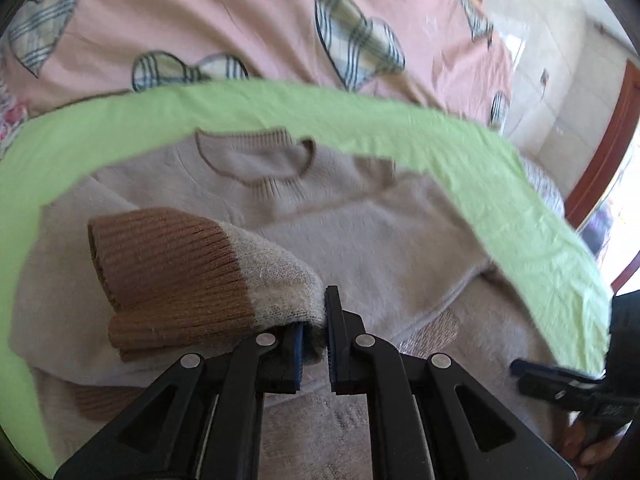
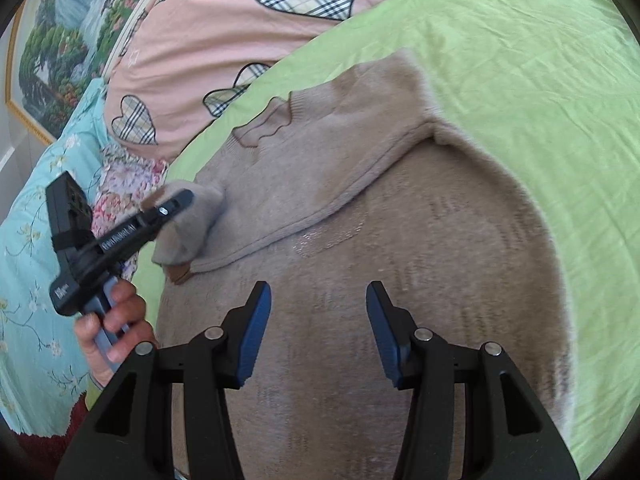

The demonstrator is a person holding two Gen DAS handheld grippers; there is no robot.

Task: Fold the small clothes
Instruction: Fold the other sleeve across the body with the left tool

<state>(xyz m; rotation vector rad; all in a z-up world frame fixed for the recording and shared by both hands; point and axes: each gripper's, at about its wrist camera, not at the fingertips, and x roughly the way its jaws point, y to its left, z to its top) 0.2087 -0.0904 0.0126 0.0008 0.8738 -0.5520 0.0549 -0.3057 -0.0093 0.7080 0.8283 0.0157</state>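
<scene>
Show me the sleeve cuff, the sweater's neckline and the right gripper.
sleeve cuff [image 1: 168,280], left wrist view, brown ribbing.
neckline [image 1: 256,160], left wrist view, collar opening.
right gripper [image 2: 318,328], right wrist view, between fingertips.

I count one beige sweater [image 2: 360,288], one green sheet [image 2: 540,80], one pink heart-print quilt [image 2: 208,32], one framed landscape picture [image 2: 52,52] (partly cut off), and my two grippers: left [image 1: 316,336], right [image 2: 318,332].

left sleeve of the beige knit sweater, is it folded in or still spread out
Folded in: the left tongs are shut on the brown-cuffed sleeve, holding it over the sweater's chest. It is lifted, not laid flat yet.
</scene>
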